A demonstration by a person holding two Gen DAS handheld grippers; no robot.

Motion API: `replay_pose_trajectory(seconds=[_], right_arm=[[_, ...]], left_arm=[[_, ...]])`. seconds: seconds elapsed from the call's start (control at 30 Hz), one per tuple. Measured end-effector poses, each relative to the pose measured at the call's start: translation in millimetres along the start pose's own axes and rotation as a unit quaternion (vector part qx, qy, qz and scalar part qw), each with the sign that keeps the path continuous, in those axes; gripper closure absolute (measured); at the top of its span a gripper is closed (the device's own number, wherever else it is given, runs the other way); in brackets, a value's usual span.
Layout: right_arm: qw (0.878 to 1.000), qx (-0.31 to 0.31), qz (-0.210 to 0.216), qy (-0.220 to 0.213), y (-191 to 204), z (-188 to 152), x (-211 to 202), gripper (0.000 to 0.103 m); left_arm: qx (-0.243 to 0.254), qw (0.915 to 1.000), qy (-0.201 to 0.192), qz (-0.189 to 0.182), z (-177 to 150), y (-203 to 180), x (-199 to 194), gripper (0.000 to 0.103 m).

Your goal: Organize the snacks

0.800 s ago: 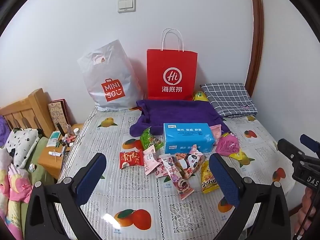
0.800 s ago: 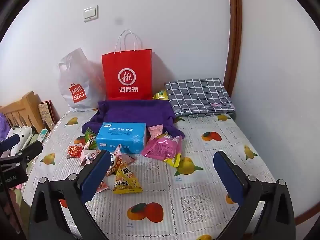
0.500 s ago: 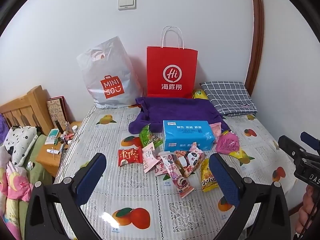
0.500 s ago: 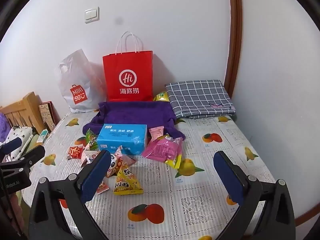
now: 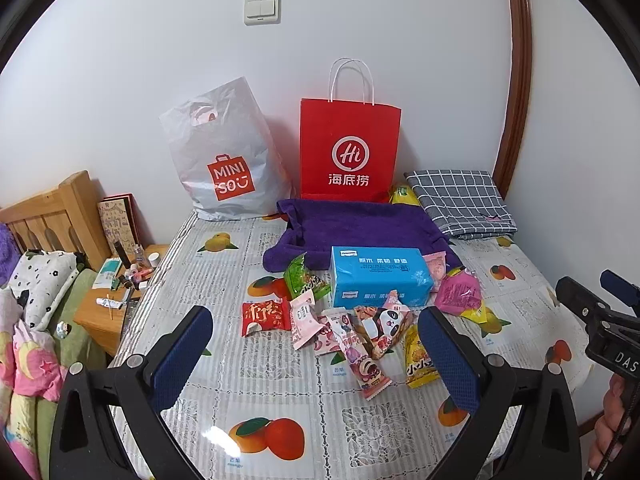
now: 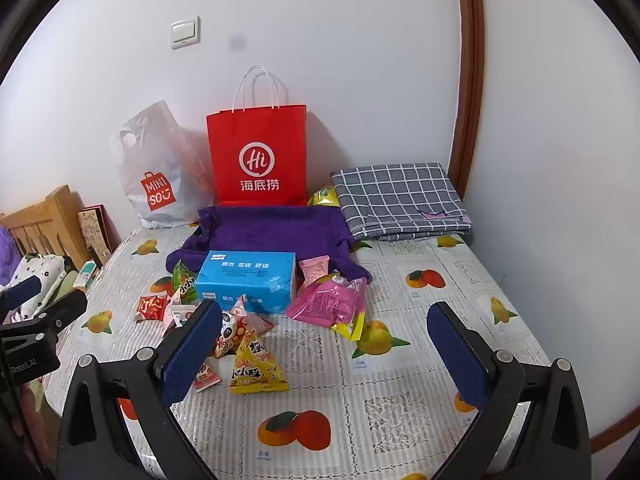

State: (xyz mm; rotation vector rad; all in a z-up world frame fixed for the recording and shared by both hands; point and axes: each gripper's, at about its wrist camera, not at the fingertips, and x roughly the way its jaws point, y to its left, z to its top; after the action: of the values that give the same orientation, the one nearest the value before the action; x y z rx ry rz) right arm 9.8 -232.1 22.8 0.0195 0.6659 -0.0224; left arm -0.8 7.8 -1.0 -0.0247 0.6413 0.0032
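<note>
Several snack packets lie in a loose heap on the table (image 5: 224,264): a red packet (image 5: 266,315), a green one (image 5: 305,278), a panda packet (image 5: 385,322), a yellow triangular packet (image 6: 256,366) and a pink bag (image 6: 330,300). A blue tissue pack (image 5: 378,276) sits behind them. My left gripper (image 5: 316,354) hovers open over the near table, short of the heap, nothing between its fingers. My right gripper (image 6: 324,354) is open too, above the bare cloth right of the yellow packet. A red paper bag (image 5: 350,152) stands upright at the wall.
A white plastic bag (image 5: 224,160) leans beside the red one. A purple towel (image 5: 356,224) and a folded checked cloth (image 5: 460,204) lie at the back. Left of the table are a wooden headboard (image 5: 48,216) and a cluttered nightstand (image 5: 120,292).
Both views have tilted slightly, so the table contents sit a little lower in the frames. Nothing on the table has moved and both grippers stay open.
</note>
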Motion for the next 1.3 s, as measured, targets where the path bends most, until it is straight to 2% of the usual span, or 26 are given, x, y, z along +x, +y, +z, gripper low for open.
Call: replay_pose_trajectory(seconds=[1.3], right_arm=[[1.0, -0.001, 0.004, -0.005, 4.6, -0.7, -1.6, 0.002]], left_arm=[[-0.001, 1.0, -0.003, 0.004, -5.9, 6.4, -0.8, 0.0]])
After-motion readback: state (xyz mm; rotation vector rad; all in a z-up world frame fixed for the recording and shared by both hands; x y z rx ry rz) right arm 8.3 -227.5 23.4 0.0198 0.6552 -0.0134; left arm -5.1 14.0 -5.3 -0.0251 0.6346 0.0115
